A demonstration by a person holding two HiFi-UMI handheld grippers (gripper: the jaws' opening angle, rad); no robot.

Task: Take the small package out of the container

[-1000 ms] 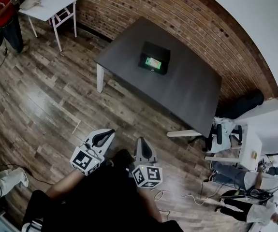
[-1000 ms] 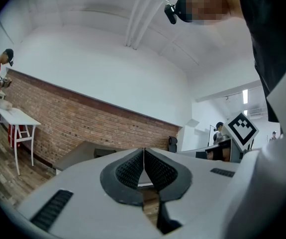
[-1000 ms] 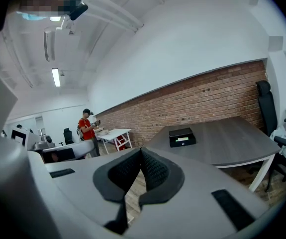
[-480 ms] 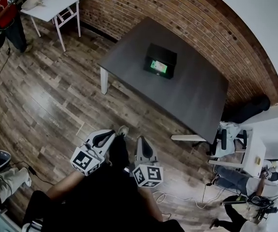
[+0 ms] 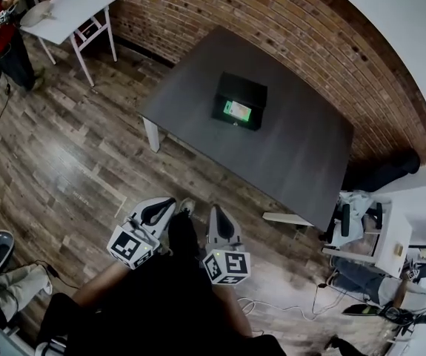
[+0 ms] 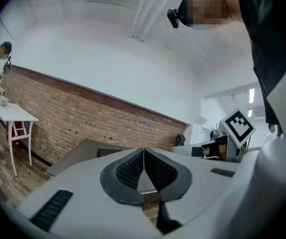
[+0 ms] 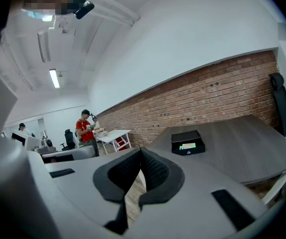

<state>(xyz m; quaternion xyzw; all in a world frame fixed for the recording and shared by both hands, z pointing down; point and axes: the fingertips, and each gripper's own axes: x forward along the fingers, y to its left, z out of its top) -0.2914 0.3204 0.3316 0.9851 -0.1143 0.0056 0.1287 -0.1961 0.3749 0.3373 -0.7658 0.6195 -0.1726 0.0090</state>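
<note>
The dark surface point(image 5: 301, 154) stands beside the brick wall point(image 5: 220, 13), well apart from the person. On it sits the black container point(image 5: 247, 89), and in its near part lies the small package point(image 5: 236, 111), a flat pale-green rectangle. It looks thin and light, probably with a slick wrapper, so I judge that a pinch across one edge from above suits it best. The left gripper point(image 5: 162, 205) and right gripper point(image 5: 215, 219) hang over the floor, each with its jaws pressed together on nothing.

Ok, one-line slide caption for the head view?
Left gripper and right gripper, shut and empty, short of the dark table bearing the black container with the green package.
</note>
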